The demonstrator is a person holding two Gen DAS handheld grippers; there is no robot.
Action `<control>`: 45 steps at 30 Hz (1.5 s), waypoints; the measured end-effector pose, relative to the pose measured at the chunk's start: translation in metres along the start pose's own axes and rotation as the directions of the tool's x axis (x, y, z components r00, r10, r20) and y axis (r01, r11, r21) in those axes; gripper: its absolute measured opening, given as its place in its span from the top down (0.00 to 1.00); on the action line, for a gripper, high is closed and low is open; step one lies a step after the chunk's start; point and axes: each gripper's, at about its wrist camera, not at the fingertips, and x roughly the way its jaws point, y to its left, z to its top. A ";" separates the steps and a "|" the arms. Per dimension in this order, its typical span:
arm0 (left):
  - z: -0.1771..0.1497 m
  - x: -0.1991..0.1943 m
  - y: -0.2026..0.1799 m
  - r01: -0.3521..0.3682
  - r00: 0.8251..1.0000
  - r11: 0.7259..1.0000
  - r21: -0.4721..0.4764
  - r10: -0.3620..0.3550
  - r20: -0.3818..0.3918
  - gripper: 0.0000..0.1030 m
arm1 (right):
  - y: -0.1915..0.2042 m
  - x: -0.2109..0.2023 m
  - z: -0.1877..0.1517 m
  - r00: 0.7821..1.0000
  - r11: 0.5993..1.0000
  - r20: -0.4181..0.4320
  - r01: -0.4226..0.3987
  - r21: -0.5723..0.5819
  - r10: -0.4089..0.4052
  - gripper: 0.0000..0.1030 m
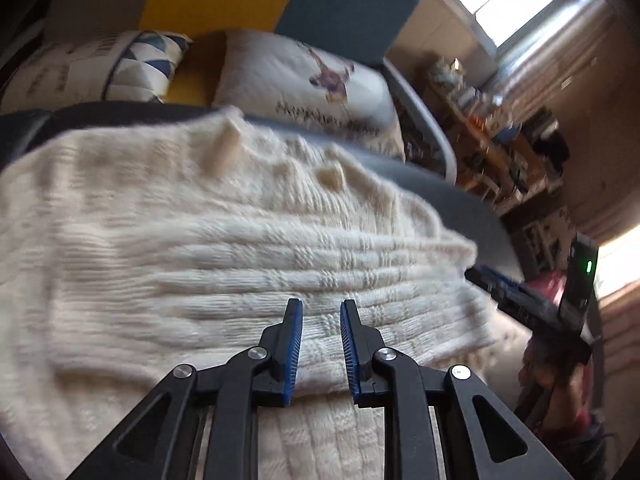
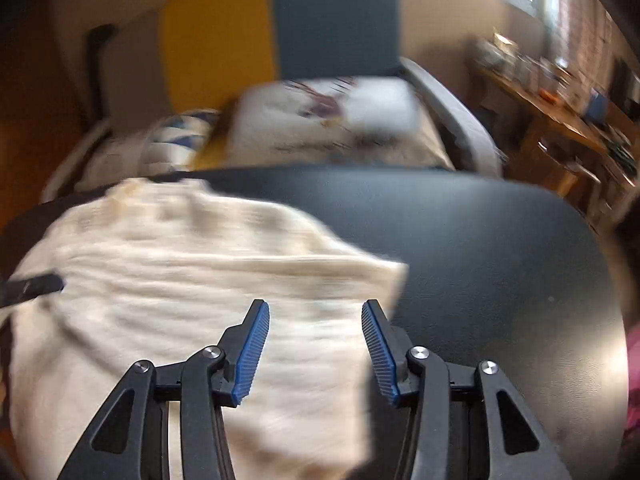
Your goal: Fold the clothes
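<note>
Under both spread hand-held grippers, left (image 1: 321, 308) and right (image 2: 316, 310) (empty): cream sweater (image 1: 200, 248)

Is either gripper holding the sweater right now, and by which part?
Nothing is held. The left gripper and right gripper both hover with jaws open above the cream knit sweater, with no fabric between them.

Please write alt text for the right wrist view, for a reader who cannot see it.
The open right gripper hovers over a cream knitted sweater lying on a dark table. Behind are cushions on a yellow and teal chair; the picture is blurred.
</note>
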 end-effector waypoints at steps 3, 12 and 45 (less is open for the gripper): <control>-0.001 -0.053 0.036 0.023 0.997 0.993 -0.118 -0.015 0.071 0.79 | 0.042 -0.022 -0.014 0.992 0.992 0.001 -0.126 -0.030 0.126 0.52; -0.107 -0.237 0.246 0.030 0.947 0.807 -0.590 0.166 0.275 0.74 | 0.152 -0.024 -0.074 0.951 0.955 -0.104 -0.296 -0.027 0.292 0.51; -0.196 -0.325 0.449 0.323 0.825 0.182 -0.929 0.426 0.370 0.94 | 0.162 -0.039 -0.117 0.968 0.975 -0.127 -0.213 0.055 0.219 0.51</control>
